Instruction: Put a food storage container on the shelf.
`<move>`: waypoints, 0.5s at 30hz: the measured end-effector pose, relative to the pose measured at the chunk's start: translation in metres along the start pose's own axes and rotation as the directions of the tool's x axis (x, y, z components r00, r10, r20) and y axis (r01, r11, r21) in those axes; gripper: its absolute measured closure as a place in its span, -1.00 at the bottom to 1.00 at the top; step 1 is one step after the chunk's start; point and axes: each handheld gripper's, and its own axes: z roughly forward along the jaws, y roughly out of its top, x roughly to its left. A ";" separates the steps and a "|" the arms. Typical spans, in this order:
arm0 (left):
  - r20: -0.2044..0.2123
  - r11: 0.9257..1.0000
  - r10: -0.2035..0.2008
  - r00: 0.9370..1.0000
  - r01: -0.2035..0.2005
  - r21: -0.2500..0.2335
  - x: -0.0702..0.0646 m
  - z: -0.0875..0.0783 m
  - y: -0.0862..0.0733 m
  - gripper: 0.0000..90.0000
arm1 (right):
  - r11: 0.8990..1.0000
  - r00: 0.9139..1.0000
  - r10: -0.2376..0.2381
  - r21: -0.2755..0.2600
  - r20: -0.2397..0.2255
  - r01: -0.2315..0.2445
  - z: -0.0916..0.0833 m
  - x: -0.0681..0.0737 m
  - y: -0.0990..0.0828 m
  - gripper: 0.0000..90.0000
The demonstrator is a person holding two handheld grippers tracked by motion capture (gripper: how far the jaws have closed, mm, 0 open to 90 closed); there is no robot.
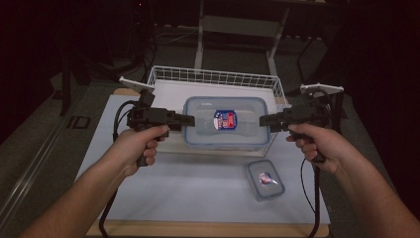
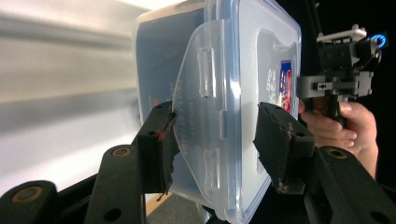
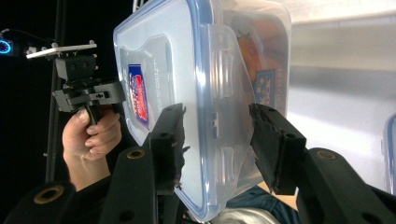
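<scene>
A large clear storage box (image 1: 225,124) with a blue-rimmed lid and a red and blue label hangs above the table, level, between my two grippers. My left gripper (image 1: 190,121) grips its left end and my right gripper (image 1: 264,122) its right end. In the left gripper view the pads close over the box's (image 2: 243,70) end latch flap, with my left gripper (image 2: 217,116) around it. In the right gripper view my right gripper (image 3: 218,114) clamps the other latch of the box (image 3: 187,56).
A small box (image 1: 265,179) with the same lid lies on the white mat (image 1: 148,178) at the near right. A white wire basket (image 1: 213,77) stands behind the lifted box. The table's wooden front edge (image 1: 208,229) runs along the bottom.
</scene>
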 end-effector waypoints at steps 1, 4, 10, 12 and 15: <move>0.001 1.000 -0.001 1.000 0.001 0.001 -0.001 0.000 0.004 0.10 | 1.000 1.000 -0.005 -0.005 0.000 0.005 -0.001 0.002 0.003 0.22; 0.000 1.000 0.004 1.000 -0.004 -0.009 -0.003 -0.001 0.010 0.10 | 1.000 1.000 -0.009 -0.011 0.001 0.009 -0.002 0.006 0.009 0.22; -0.006 0.999 -0.009 1.000 0.009 -0.031 -0.004 -0.005 0.032 0.09 | 0.999 1.000 -0.024 -0.026 0.015 0.024 -0.002 0.017 0.031 0.22; -0.010 0.999 0.007 1.000 -0.007 -0.039 -0.005 -0.007 0.036 0.09 | 0.999 1.000 -0.028 -0.034 0.012 0.028 -0.002 0.019 0.035 0.22; -0.015 0.999 0.005 1.000 -0.005 -0.046 -0.004 -0.008 0.042 0.10 | 0.999 1.000 -0.024 -0.036 -0.001 0.024 0.001 0.017 0.041 0.22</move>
